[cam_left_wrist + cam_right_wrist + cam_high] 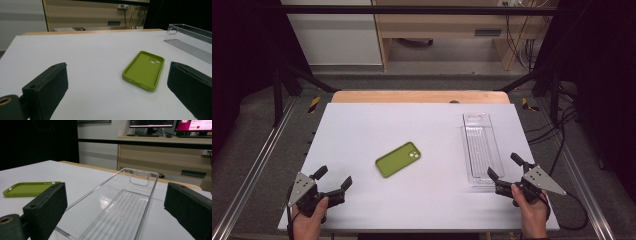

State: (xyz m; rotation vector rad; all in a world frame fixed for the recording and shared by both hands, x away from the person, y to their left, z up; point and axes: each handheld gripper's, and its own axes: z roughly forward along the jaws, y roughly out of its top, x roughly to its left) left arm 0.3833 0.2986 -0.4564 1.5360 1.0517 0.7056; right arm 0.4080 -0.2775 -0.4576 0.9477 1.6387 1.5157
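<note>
A green phone case (398, 159) lies hollow side up near the middle of the white table (362, 130). A clear plastic tray (481, 147) sits lengthwise at the right. My left gripper (333, 178) is at the front left corner, held in a hand, open and holding nothing. In the left gripper view the phone case (144, 70) lies ahead between the jaws, well apart from them. My right gripper (504, 166) is at the front right, open, just at the tray's near end. The tray (117, 207) stretches away between the jaws in the right gripper view, untouched, with the phone case (30, 188) at the left.
The white tabletop ends in a wooden strip (419, 96) at the far edge. Metal frame rails (247, 175) run along both sides. Cabinets and cables (522, 45) stand beyond the table. Bare surface lies around the phone case.
</note>
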